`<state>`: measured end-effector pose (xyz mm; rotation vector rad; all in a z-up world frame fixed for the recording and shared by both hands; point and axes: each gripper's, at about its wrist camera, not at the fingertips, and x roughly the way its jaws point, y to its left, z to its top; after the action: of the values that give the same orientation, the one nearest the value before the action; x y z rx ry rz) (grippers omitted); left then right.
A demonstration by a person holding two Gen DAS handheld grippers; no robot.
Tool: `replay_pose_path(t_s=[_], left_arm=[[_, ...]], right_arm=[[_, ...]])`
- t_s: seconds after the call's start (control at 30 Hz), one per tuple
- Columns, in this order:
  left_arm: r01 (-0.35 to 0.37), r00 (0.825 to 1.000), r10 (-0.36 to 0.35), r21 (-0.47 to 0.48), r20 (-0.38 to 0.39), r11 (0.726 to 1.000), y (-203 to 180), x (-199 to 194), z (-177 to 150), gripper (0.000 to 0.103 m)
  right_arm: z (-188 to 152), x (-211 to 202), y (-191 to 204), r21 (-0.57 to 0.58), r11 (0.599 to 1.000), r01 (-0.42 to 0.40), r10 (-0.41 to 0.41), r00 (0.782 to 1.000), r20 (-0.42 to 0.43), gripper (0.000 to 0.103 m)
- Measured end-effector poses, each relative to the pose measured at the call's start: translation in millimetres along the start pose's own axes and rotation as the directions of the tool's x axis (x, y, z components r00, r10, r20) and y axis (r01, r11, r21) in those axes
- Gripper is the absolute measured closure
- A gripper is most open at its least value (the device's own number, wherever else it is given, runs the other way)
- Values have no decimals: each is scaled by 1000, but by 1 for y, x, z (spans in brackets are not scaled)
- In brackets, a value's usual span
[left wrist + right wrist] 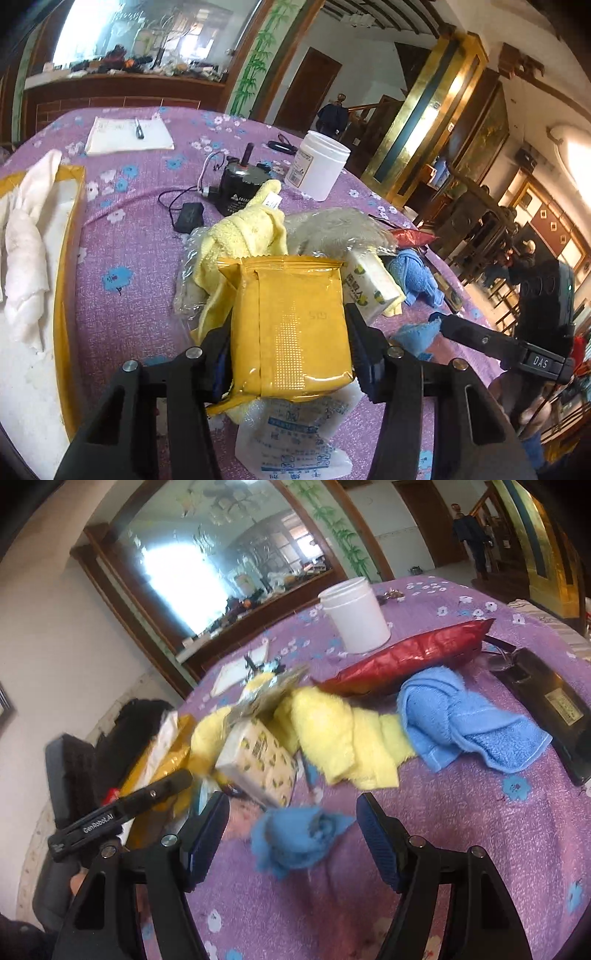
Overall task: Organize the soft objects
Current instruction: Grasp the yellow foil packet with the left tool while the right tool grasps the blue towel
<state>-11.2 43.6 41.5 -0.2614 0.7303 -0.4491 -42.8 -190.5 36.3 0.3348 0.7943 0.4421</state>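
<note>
The left gripper [290, 350] is clenched on a yellow packet [291, 325], its two fingers pressing the packet's long side edges, so the packet's long axis runs straight ahead along the fingers and its crimped top seam points away from the tool. The packet looks glossy and plump, a sealed foil pouch with a back seam down its middle, held just above a white printed pouch [295, 439] and a yellow towel [247, 236] on the purple flowered tablecloth [129, 251]. To the left of the held packet lies a yellow-rimmed tray [66, 258] with a twisted white cloth [26, 254] in it; that is probably where the packet goes, a sideways carry. The right gripper [291, 834] stands wide open with a small crumpled blue cloth [295, 842] lying between its fingers, untouched as far as I can tell.
</note>
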Motion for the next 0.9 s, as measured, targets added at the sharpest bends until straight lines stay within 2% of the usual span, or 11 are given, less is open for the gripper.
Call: replay_pose_path(t_s=[0.1, 0.17, 0.2, 0.27, 0.3, 0.43, 0.6, 0.9], left_arm=[[-26, 999, 26, 41, 24, 999, -7, -4, -2, 51], [-33, 999, 32, 48, 29, 998, -7, -6, -3, 51], [-34, 999, 33, 48, 29, 998, -7, -6, -3, 51], [-40, 999, 38, 47, 31, 998, -6, -7, -3, 51], [-41, 999, 39, 48, 32, 998, -5, -7, -3, 51], [-42, 998, 39, 61, 40, 997, -8, -9, -4, 51], [-36, 998, 33, 66, 49, 997, -9, -10, -4, 51], [-30, 998, 26, 59, 61, 998, -8, -13, -3, 51]], right_arm=[[-1, 17, 12, -31, 999, 43, -45, 997, -69, 28], [-4, 26, 19, -71, 994, 80, -86, 991, -98, 48], [-6, 28, 22, -91, 991, 93, -103, 989, -106, 71], [-7, 26, 26, -106, 988, 114, -123, 989, -83, 73], [-6, 22, 27, -117, 986, 121, -129, 989, -67, 80], [0, 3, 31, -128, 980, 152, -151, 988, 18, 80], [9, -19, 34, -117, 985, 125, -112, 988, 106, 80], [9, -17, 47, -118, 989, 90, -79, 992, 97, 80]])
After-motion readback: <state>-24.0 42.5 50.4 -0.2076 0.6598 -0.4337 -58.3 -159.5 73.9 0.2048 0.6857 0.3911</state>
